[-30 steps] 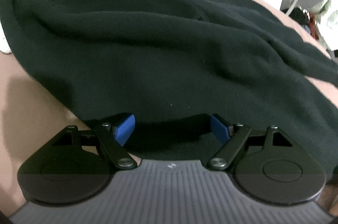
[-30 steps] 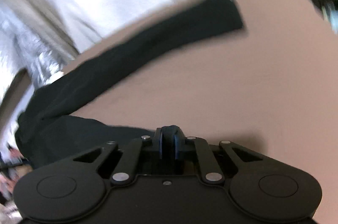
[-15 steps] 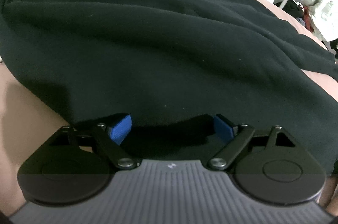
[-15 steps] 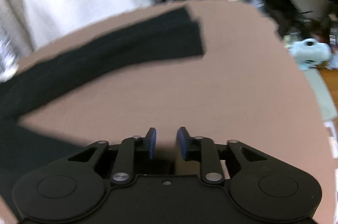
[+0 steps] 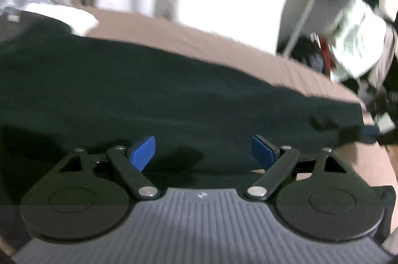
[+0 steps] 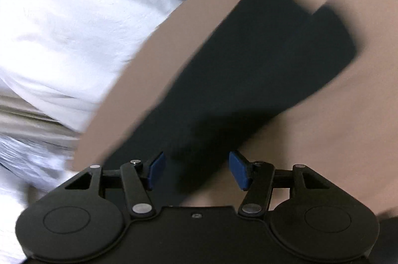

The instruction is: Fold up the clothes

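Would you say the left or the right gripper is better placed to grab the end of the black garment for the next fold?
Probably the right gripper: its jaws are opening, nothing pinched, and the black garment runs straight ahead to its squared end on the brown table. The left gripper faces the garment's bulky middle.

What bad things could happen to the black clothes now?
1. The right gripper is opening its blue pads with no cloth pinched, so the long black fabric garment may slump out of its fold.
2. The left gripper is open above the garment, so nothing holds that end either.
3. The garment's end lies near the brown table's edge and might slide off.
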Demonstrator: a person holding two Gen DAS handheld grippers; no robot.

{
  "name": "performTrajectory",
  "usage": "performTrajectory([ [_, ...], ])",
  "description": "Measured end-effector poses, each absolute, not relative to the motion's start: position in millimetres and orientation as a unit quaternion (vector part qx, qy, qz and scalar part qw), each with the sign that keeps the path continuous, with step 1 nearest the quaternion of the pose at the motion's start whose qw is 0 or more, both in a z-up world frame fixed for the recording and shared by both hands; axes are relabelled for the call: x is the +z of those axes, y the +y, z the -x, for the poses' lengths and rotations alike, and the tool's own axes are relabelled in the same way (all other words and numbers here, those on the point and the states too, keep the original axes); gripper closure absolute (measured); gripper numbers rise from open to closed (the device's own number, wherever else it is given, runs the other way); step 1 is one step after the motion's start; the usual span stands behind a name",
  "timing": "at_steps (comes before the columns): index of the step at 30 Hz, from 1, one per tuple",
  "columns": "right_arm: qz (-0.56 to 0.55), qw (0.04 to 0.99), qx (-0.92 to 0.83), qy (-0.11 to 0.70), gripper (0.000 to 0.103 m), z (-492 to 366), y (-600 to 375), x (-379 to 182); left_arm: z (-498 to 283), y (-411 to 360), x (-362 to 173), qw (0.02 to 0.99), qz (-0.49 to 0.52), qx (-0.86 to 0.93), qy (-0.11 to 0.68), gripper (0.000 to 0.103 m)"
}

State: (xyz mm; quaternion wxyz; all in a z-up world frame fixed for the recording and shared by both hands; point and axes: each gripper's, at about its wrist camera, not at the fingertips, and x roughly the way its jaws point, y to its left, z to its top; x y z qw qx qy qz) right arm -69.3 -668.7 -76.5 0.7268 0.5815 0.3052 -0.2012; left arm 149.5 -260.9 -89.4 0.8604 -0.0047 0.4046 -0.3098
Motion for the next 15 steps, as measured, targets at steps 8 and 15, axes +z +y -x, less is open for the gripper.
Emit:
performTrajectory([
  [8, -0.511, 0.746, -0.304, 0.301, 0.040, 88, -633, -91, -211, -342, -130, 0.823, 0.007, -0.280, 0.494, 0.019],
  [15, -0.495, 0.720, -0.410, 0.260, 0.037, 108, -675, -124, -157, -376, -141, 0.818, -0.147, -0.294, 0.472, 0.015],
])
